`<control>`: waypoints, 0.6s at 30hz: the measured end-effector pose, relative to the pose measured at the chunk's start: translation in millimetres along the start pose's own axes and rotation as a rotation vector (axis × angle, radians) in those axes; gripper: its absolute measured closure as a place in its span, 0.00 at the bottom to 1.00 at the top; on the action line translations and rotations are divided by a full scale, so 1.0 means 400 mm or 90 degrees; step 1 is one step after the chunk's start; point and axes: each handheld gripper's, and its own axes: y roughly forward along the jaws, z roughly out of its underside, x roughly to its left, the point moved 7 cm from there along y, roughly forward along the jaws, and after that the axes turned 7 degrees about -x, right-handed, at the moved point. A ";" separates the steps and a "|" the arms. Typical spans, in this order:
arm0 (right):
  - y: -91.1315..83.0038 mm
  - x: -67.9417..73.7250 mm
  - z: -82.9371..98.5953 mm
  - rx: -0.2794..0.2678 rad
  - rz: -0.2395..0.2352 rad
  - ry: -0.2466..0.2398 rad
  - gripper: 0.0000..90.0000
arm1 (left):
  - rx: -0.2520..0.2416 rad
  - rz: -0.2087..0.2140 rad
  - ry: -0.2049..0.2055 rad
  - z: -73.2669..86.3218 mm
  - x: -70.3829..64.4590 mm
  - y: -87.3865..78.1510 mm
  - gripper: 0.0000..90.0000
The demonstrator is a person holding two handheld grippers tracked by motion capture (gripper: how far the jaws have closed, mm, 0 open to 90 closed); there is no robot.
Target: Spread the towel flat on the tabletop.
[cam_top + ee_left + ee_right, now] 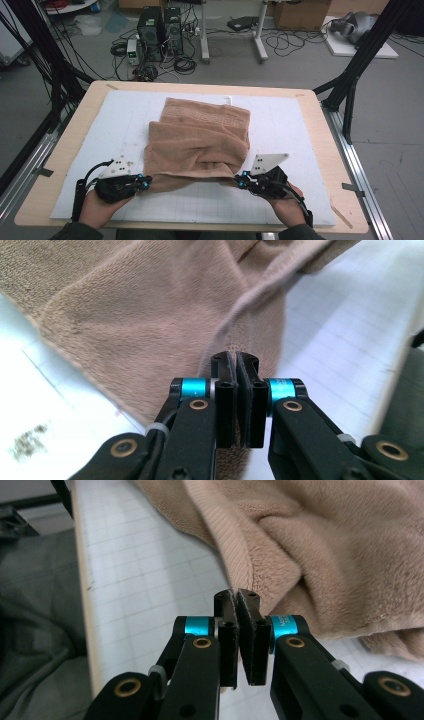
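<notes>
- Towel (197,145) lies half folded on the bench (65,150) in the high view, its near edge between the left gripper (146,184) and right gripper (239,183); the fold seems mid-way.
- Left gripper view: jaws are clamped on a towel corner (235,346) pinched at their tips.
- Right gripper view: jaws are pressed together on the ribbed hem (240,565) just ahead. Next move probably calls for lifting both corners evenly. No containers are present.
</notes>
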 end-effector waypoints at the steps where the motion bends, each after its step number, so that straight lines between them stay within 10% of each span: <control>1: -0.010 0.007 -0.003 -0.001 -0.006 -0.006 0.97 | -0.001 0.003 0.003 0.001 -0.009 -0.011 0.96; 11: -0.043 0.033 -0.013 -0.025 -0.070 0.005 0.78 | -0.013 0.035 -0.003 -0.001 -0.035 -0.068 0.78; 18: 0.025 -0.027 0.046 0.037 -0.031 0.027 0.73 | -0.007 0.007 0.000 0.020 0.009 -0.008 0.71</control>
